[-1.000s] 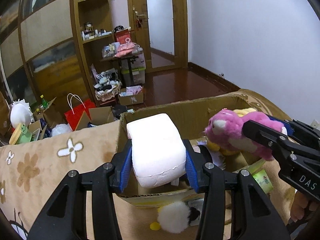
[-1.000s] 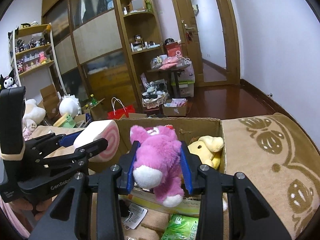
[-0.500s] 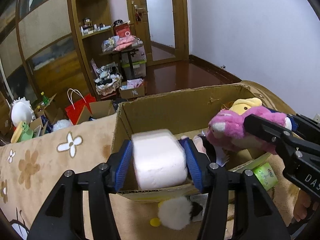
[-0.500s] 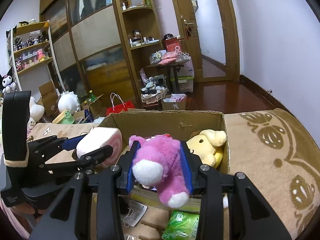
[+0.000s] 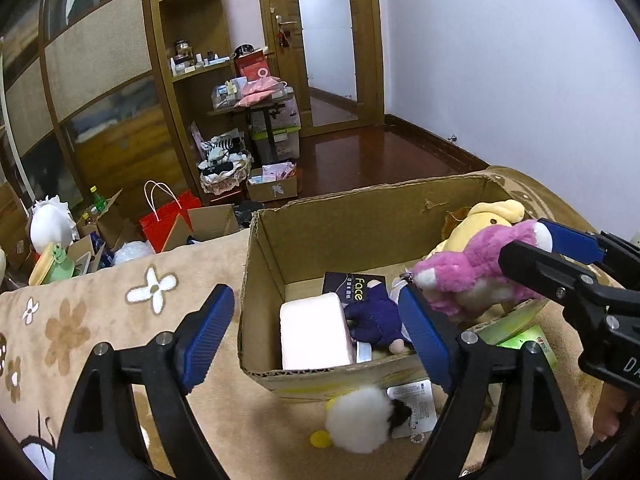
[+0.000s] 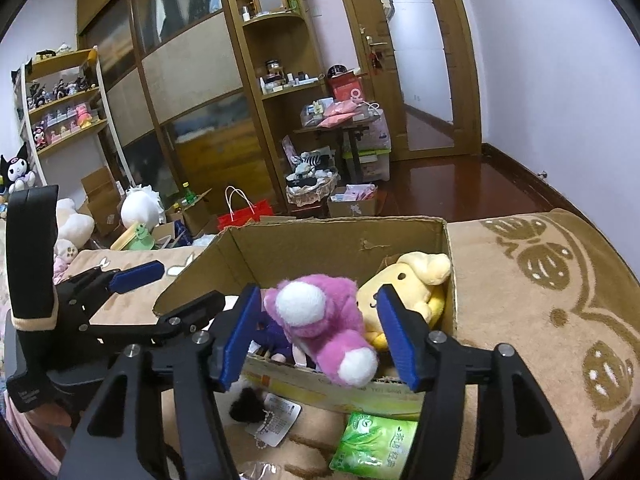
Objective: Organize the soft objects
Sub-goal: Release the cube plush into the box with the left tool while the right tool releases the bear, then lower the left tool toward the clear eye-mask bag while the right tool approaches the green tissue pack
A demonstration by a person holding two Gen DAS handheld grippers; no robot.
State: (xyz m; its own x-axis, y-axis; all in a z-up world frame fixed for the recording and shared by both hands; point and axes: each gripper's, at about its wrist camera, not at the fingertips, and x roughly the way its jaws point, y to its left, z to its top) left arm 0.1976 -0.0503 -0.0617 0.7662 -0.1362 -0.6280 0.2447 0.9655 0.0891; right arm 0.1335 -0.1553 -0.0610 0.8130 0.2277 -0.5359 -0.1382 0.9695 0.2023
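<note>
An open cardboard box (image 5: 360,216) (image 6: 320,236) stands on a tan blanket. My left gripper (image 5: 316,340) is open above the box's near wall; the white-pink foam block (image 5: 314,334) lies inside the box, apart from the pads. My right gripper (image 6: 320,336) is open, and the pink plush bear (image 6: 320,328) (image 5: 480,272) sits between its pads over the box's near rim, seemingly loose. A yellow plush dog (image 6: 404,284) and a purple doll (image 5: 372,320) lie in the box.
A white fluffy keychain plush (image 5: 358,416) with a tag lies in front of the box, and a green tissue pack (image 6: 376,444) lies beside it. The flowered blanket (image 5: 80,320) spreads left. Beyond are shelves, a red bag (image 5: 168,216) and floor clutter.
My left gripper opened and dropped the foam block into the box. My right gripper opened around the pink bear, which sank toward the box's rim.
</note>
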